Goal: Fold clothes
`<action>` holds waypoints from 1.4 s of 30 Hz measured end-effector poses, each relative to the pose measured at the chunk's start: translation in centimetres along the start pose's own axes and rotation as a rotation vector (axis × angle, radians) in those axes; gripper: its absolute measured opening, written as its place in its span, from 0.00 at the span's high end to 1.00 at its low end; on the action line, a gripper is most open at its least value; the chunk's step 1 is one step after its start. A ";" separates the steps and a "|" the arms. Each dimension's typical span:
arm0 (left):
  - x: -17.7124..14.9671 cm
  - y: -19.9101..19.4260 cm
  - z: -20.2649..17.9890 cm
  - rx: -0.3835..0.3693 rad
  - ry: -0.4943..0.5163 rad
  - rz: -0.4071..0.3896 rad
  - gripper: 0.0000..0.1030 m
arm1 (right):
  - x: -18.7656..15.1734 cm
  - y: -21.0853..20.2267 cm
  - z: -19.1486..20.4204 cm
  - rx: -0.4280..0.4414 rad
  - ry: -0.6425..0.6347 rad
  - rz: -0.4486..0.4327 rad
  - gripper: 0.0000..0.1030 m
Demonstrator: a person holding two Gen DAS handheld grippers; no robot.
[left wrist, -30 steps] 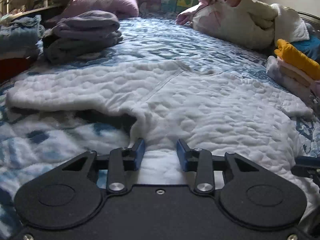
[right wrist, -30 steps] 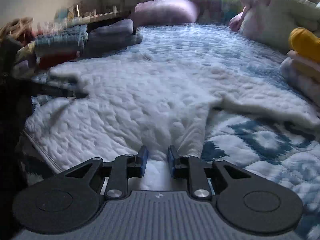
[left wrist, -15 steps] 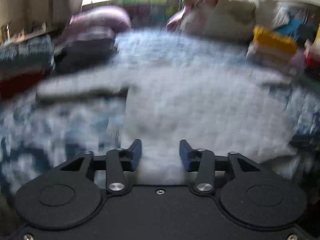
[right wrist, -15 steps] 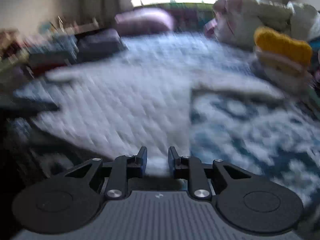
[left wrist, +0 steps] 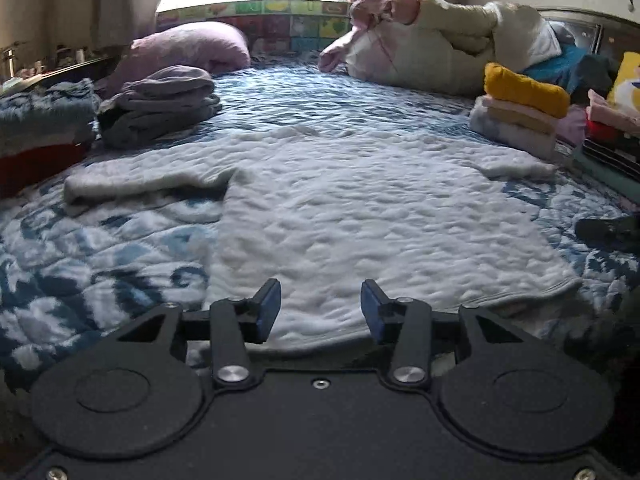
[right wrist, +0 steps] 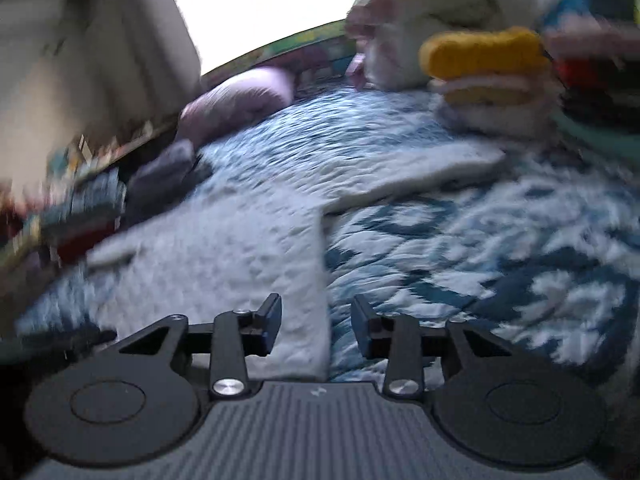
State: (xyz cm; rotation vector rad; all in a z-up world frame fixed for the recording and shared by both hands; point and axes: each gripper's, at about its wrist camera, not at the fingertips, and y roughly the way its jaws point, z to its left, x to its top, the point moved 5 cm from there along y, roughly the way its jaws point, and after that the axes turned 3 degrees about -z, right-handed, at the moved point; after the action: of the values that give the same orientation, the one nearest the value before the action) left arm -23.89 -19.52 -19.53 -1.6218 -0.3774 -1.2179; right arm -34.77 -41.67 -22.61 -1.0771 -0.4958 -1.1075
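A white quilted sweater (left wrist: pixel 352 216) is spread flat on the bed (left wrist: pixel 100 248), its sleeves laid out to either side over the blue-and-white bedspread. The left tool (left wrist: pixel 320 306) is held with its jaws apart over the near hem of the sweater, nothing gripped. The right tool (right wrist: pixel 316 324) is likewise spread wide and empty, set over the sweater's near right edge; this view is blurred. Beyond the sweater's left sleeve a folded grey pile (left wrist: pixel 160 104) is seen, and beyond the right sleeve a stack topped by a yellow garment (left wrist: pixel 524 90).
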 end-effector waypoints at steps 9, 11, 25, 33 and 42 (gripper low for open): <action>6.6 2.9 -6.0 -0.077 0.156 -0.015 0.46 | -1.1 2.3 -0.2 0.057 0.023 0.084 0.56; 8.1 3.6 -7.4 -0.096 0.191 -0.018 0.46 | -1.4 2.6 0.1 0.065 -0.003 0.089 0.56; 10.2 16.0 -25.5 -0.161 0.824 0.033 0.46 | -2.7 3.1 -0.5 0.123 -0.042 0.098 0.52; 8.3 19.0 -29.4 -0.058 0.999 0.016 0.66 | -2.7 2.9 -0.4 0.146 -0.064 0.095 0.48; 15.4 14.6 -21.2 -0.047 0.517 -0.073 0.93 | -2.8 2.8 1.2 0.094 -0.143 0.089 0.47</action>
State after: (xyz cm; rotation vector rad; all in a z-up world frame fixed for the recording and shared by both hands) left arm -17.46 -48.51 -15.16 -1.2765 -0.0798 -1.6516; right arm -33.24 -39.14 -25.52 -1.0904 -0.6017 -0.9242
